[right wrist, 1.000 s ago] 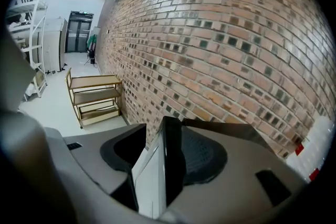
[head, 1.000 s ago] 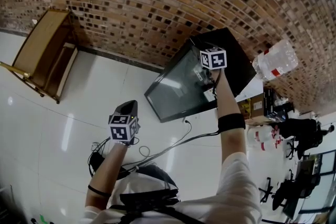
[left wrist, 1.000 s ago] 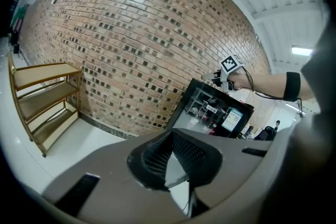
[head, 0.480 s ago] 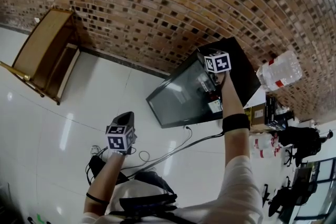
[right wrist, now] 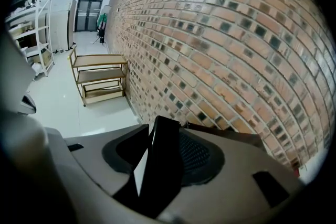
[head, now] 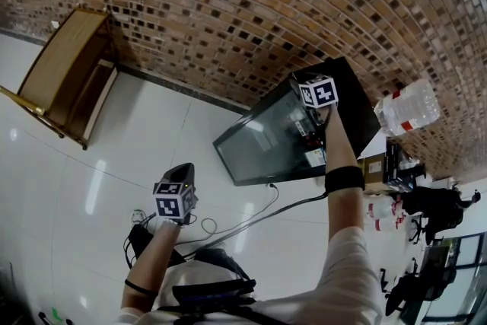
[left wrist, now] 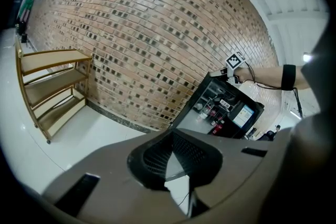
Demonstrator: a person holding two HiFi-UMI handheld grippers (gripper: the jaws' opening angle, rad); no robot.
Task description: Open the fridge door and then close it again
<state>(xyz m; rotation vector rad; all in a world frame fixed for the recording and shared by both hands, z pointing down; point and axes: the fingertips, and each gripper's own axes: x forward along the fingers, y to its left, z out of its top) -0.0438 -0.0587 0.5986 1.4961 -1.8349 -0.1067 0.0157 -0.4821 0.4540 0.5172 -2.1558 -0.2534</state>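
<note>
Door (head: 262,137): stiff, heavy glass; top edge held in right claw (right wrist: 157,165), jaws just closing tighter. Left claw (left wrist: 176,162) pinched together, empty.

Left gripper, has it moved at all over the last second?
Yes. Judged against the wooden shelf, the left gripper has shifted slightly lower in the head view, away from the wall.

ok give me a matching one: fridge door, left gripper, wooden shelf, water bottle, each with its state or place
1 fridge door
2 left gripper
3 wooden shelf
4 water bottle

a against the brick wall, at the head view's left
b jaws shut, nothing in them
c swung open
d just right of the fridge, clear with a red band

Pairs: 1-c, 2-b, 3-a, 4-d
</note>
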